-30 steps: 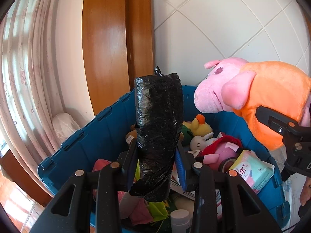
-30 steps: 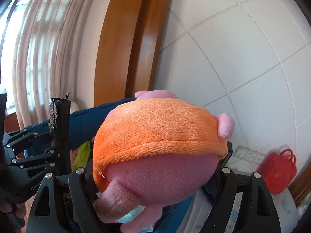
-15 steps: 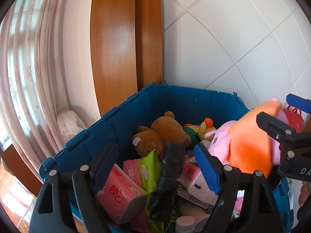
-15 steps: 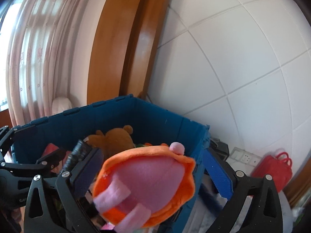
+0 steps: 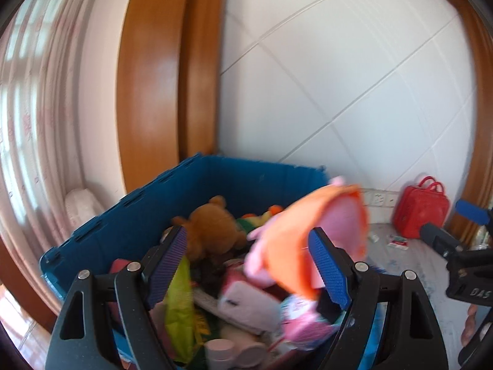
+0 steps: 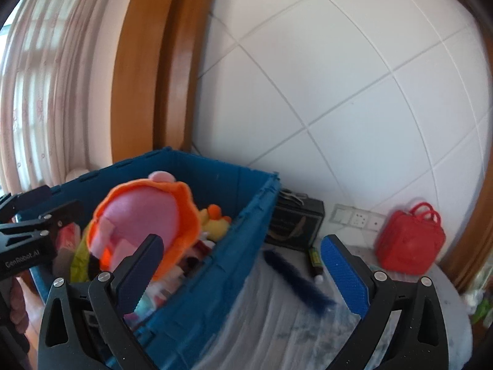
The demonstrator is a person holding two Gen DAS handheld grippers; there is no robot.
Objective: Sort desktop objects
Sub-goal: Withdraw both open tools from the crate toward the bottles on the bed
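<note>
The blue crate [image 5: 129, 225] [image 6: 215, 280] is packed with toys and tissue packs. A pink pig plush in an orange dress [image 5: 295, 246] [image 6: 144, 215] sits blurred on top of the pile, free of both grippers. A dark shape [image 5: 212, 269] among the packs may be the black wrapped roll. My left gripper [image 5: 246, 262] stands open above the crate's near side with nothing between its pads. My right gripper [image 6: 243, 265] is wide open over the crate's right wall and holds nothing. Each gripper shows at the edge of the other's view.
A brown teddy [image 5: 212, 231] and a yellow duck toy [image 6: 215, 222] lie in the crate. On the white-covered table right of it are a dark blue strip [image 6: 295, 280], a black box [image 6: 295, 225], a marker [image 6: 314, 262] and a red bag [image 6: 409, 240]. Tiled wall behind.
The left gripper opened and the black roll dropped into the crate. The right gripper opened and the pig plush fell onto the pile. Both views have shifted right.
</note>
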